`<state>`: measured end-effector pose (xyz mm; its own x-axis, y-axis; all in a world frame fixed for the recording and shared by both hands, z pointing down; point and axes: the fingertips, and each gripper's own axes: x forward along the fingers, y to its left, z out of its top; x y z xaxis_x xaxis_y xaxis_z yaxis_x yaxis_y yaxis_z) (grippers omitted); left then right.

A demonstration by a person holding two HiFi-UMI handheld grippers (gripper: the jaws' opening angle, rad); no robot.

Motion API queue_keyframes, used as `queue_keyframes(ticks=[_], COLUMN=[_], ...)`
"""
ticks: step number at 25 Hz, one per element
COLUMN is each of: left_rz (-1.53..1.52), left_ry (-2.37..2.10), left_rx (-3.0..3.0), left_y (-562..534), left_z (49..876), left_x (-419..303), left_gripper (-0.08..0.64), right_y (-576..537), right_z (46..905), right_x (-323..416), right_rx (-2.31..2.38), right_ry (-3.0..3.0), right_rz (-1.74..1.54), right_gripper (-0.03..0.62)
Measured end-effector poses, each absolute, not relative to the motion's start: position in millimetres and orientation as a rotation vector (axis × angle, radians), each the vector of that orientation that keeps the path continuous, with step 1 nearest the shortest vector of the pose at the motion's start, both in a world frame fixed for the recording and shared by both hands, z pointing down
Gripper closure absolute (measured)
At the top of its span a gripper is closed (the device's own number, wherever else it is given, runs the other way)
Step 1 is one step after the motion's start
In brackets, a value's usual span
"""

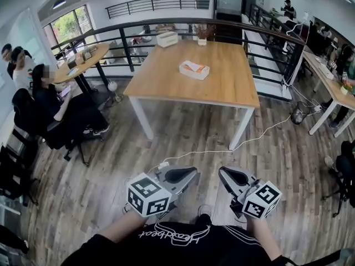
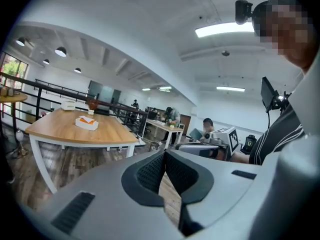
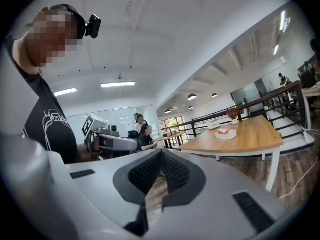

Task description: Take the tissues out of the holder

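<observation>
A white tissue holder (image 1: 194,69) with an orange top and a tissue showing lies on the wooden table (image 1: 166,82), far ahead of me. It also shows small in the left gripper view as the holder (image 2: 86,123), and in the right gripper view as the holder (image 3: 226,133). My left gripper (image 1: 183,175) and right gripper (image 1: 233,176) are held low, close to my body, over the wooden floor and well short of the table. Both are shut with nothing between the pads. The left gripper's (image 2: 164,154) pads meet at their tips, and so do the right gripper's (image 3: 161,153).
A second white box (image 1: 166,39) and a small plant pot (image 1: 202,40) stand at the table's far edge by a black railing (image 1: 133,26). People sit at a round table (image 1: 83,60) to the left. A white cable (image 1: 222,148) crosses the floor. More desks (image 1: 333,82) stand on the right.
</observation>
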<state>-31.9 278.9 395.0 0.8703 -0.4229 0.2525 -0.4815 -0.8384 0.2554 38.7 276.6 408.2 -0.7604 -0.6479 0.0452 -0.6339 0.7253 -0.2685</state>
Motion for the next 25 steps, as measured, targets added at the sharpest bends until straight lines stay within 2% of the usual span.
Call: queue_keyframes(ticks=[12, 25], left_rz=[0.26, 0.193], left_ry=[-0.699, -0.848], left_rx=[2.757, 2.734], left_y=[130, 60], left_z=[379, 373], left_x=[82, 74], left_gripper=[0.548, 0.548], right_y=[126, 61], right_z=[399, 392], right_x=[139, 140], right_rx=[-0.969, -0.854], right_ry=[2.919, 2.986], right_rz=[-0.467, -0.376], right_gripper=[0.577, 0.575])
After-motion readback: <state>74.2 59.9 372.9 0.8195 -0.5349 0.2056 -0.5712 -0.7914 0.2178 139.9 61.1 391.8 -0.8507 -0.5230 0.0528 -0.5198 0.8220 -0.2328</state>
